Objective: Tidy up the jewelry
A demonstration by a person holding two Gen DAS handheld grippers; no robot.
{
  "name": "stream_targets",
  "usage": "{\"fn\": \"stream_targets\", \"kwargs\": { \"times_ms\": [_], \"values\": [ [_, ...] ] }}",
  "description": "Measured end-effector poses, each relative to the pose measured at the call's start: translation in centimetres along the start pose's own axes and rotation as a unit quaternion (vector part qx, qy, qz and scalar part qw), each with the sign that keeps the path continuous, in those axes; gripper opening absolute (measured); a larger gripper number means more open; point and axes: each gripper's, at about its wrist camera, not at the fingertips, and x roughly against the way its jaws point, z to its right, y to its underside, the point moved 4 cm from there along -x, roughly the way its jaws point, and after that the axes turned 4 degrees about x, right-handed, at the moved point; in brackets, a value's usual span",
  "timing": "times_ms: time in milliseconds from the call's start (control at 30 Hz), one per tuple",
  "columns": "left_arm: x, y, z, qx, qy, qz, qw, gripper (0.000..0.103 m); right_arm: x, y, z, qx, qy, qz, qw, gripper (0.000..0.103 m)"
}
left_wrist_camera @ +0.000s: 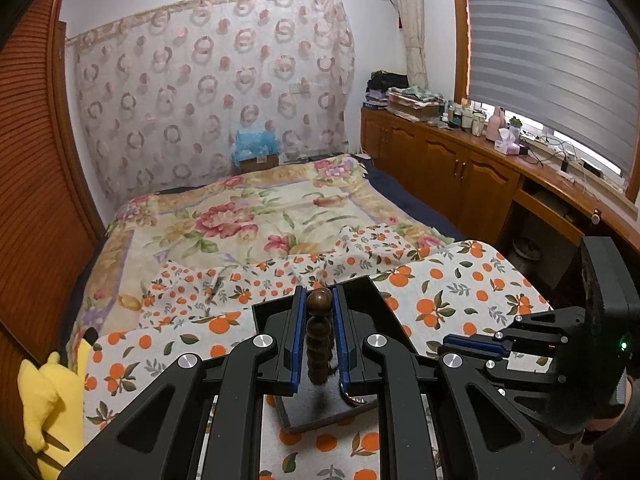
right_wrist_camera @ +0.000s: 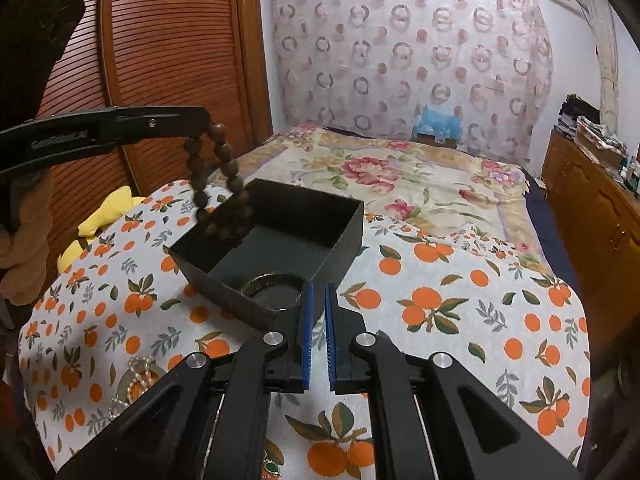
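Note:
My left gripper [left_wrist_camera: 319, 300] is shut on a brown wooden bead bracelet [left_wrist_camera: 319, 336], which hangs over an open black box [left_wrist_camera: 320, 412]. In the right wrist view the left gripper [right_wrist_camera: 206, 114] holds the bead bracelet [right_wrist_camera: 218, 184] so its lower end dips into the black box [right_wrist_camera: 344, 240]. A dark bangle [right_wrist_camera: 272, 286] lies in the box. My right gripper [right_wrist_camera: 317, 296] is nearly shut and holds nothing, at the box's near corner. It also shows in the left wrist view [left_wrist_camera: 448, 344] to the right of the box. A pearl bracelet [right_wrist_camera: 138, 380] lies on the orange-print cloth.
The orange-print cloth [right_wrist_camera: 460, 320] covers the surface at the foot of a floral bed [left_wrist_camera: 248, 216]. A yellow plush toy [left_wrist_camera: 52, 400] sits at the left. Wooden cabinets [left_wrist_camera: 460, 168] line the right wall. A green-stoned piece [right_wrist_camera: 274, 468] lies near the bottom edge.

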Motion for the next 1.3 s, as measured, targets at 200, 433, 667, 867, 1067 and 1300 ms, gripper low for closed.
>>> {"fn": "stream_targets", "kwargs": {
  "times_ms": [200, 433, 667, 867, 1067, 1300],
  "values": [
    [-1.1, 0.6, 0.1, -0.004, -0.005, -0.011, 0.9999, 0.012, 0.4, 0.4, 0.0, -0.002, -0.001, 0.002, 1.000, 0.007],
    [-1.9, 1.4, -0.4, -0.002, -0.021, -0.026, 0.9995, 0.013, 0.9, 1.1, -0.3, 0.001, 0.001, 0.001, 1.000, 0.007],
    [-0.4, 4.5, -1.6, 0.010, -0.021, -0.035, 0.9991, 0.025, 2.6, 3.1, -0.9, -0.001, -0.002, -0.001, 1.000, 0.007],
    [1.8, 9.1, -1.7, 0.015, -0.006, -0.053, 0.9985, 0.025, 3.9, 5.7, -1.8, 0.000, 0.000, -0.013, 1.000, 0.022],
    [4.1, 13.8, -0.8, 0.024, 0.014, -0.073, 0.9969, 0.025, 6.0, 8.3, -2.5, -0.016, 0.006, -0.016, 1.000, 0.023],
    [6.0, 17.3, 1.2, 0.026, 0.042, -0.091, 0.9946, 0.025, 8.5, 11.4, -3.5, -0.037, 0.009, -0.021, 0.999, 0.023]
  ]
}}
